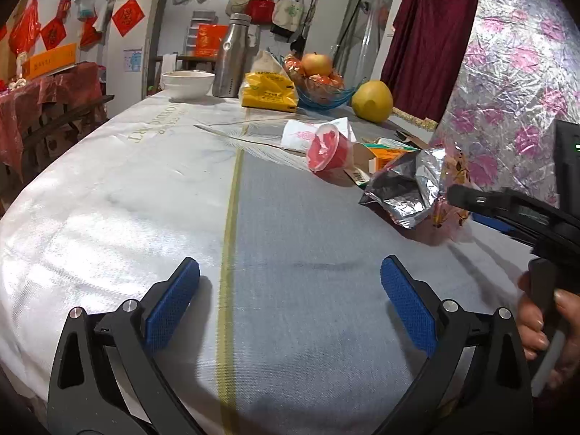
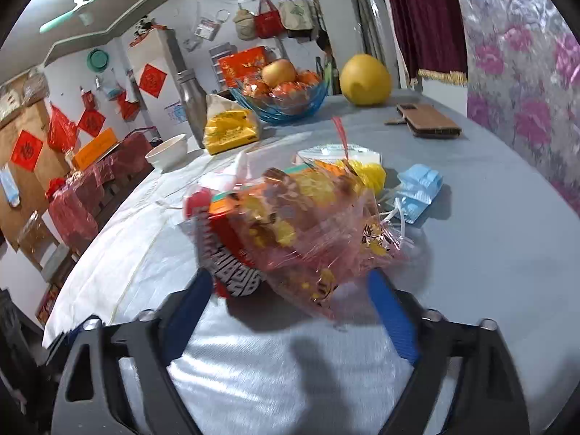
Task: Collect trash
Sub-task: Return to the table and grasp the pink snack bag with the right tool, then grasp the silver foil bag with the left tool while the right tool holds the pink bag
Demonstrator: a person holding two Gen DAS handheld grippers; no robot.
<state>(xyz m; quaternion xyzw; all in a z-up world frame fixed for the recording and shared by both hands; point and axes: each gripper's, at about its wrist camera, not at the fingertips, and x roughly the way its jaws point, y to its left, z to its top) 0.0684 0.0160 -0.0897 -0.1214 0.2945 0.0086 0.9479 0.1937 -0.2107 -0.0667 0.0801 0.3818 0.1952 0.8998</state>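
Observation:
A pile of trash lies on the cloth-covered table. In it are a crumpled foil snack wrapper, a red plastic cup on its side, an orange carton and white paper. My left gripper stands open over bare cloth, nothing between its blue pads. My right gripper reaches in from the right to the wrapper. In the right wrist view the wrapper fills the gap just ahead of the right gripper, whose pads stand wide apart. A blue face mask lies behind.
At the back stand a blue fruit bowl, a yellow pomelo, a yellow tissue pack, a steel bottle and a white bowl. A brown wallet lies far right. A person's hand grips the right tool.

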